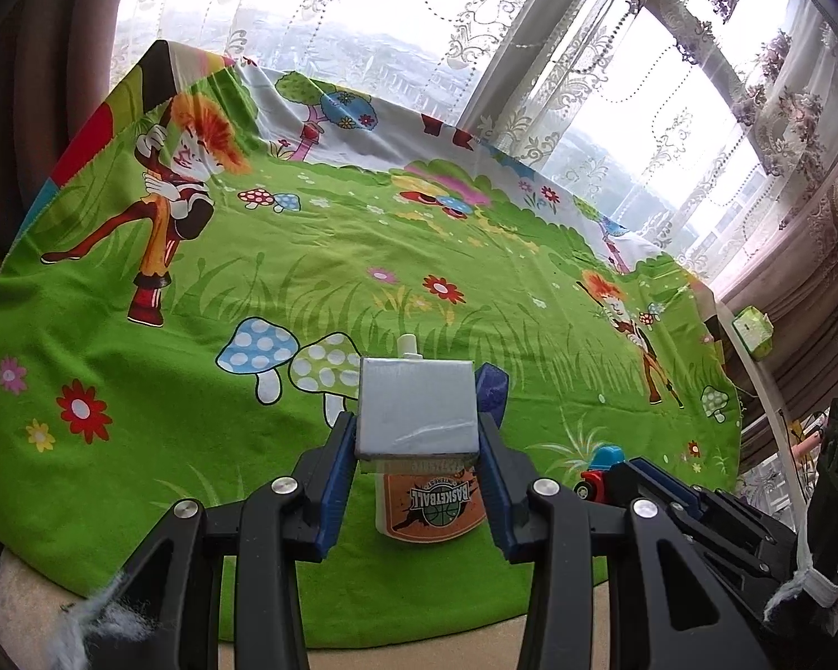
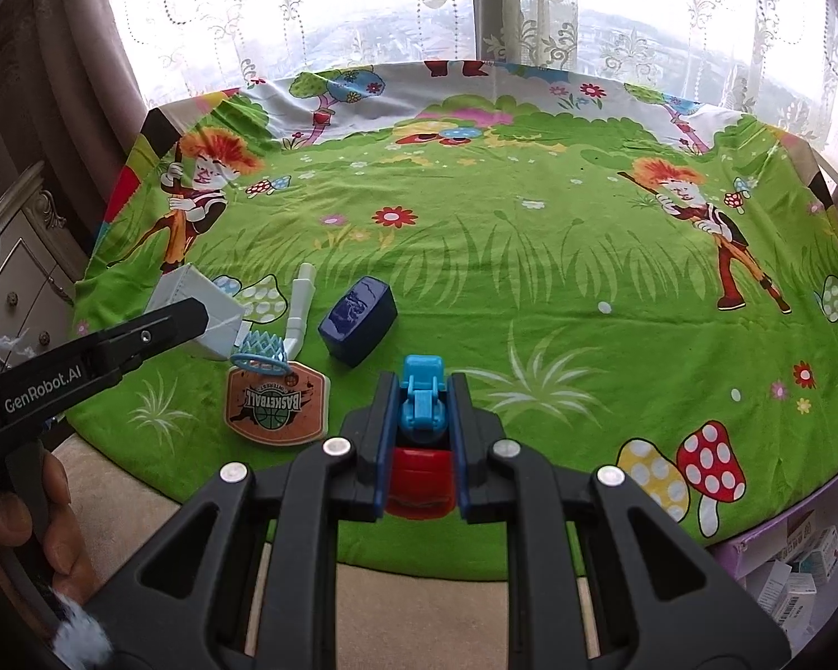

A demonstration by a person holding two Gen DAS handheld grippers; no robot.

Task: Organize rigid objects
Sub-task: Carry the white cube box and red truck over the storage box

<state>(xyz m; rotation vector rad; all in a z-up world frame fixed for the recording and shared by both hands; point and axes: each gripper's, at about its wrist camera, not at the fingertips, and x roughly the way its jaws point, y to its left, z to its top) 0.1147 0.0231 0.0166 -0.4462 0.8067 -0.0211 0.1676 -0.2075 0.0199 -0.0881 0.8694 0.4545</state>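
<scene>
Already both tongs are loaded. The left tongs (image 1: pixel 417 435) clamp a pale grey box (image 1: pixel 416 407) with flat faces and crisp edges, held above the toy basketball hoop (image 2: pixel 276 396). The right tongs (image 2: pixel 422 413) are clenched on a toy vehicle (image 2: pixel 422 446), glossy red plastic below with a blue blocky top. Both picks look done; placing is left. Still lying on the tabletop's soft green cartoon cloth (image 2: pixel 531 279) are the hoop, with its orange backboard, netted blue rim and white post, and just beside it a dark blue rounded block (image 2: pixel 357 321), neither yet sorted.
</scene>
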